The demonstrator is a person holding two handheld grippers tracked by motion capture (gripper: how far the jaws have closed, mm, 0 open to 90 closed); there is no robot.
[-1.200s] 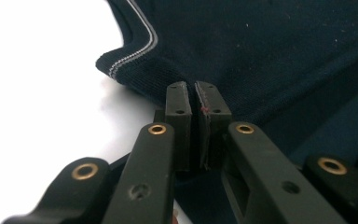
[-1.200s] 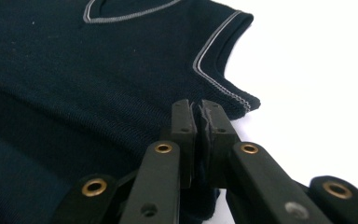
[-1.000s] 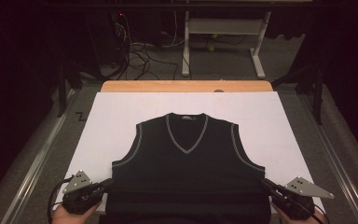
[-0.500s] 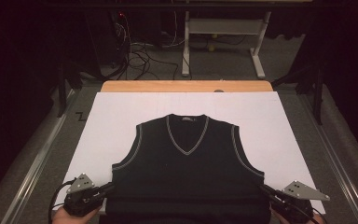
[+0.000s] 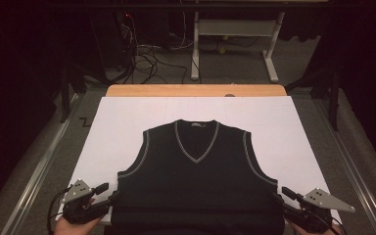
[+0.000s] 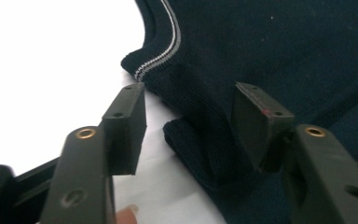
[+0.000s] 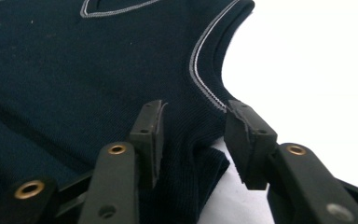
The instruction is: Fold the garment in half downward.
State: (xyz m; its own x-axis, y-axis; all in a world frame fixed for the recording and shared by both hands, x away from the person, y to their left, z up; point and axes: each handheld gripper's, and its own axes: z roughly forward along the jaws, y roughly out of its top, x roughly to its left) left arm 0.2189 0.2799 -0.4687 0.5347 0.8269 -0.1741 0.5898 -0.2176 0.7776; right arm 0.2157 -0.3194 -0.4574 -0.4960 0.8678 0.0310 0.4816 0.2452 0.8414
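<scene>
Vest (image 5: 198,181) flat on white counter (image 5: 122,127), neck away from person, hem nearest. Left tongs (image 5: 108,194) at left hem corner, right tongs (image 5: 280,197) at right; both just been opening, half-wide, fabric between jaws, unpinched.

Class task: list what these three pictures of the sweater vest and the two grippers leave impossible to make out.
- Sweater vest hem: high view, cut off by the bottom edge.
- Neck label: high view, too small to read.
- Vest's underside: hidden by its own fabric.
- Left hand-held gripper and right hand-held gripper: bodies cut off at the gripper views' bottom edges.
</scene>
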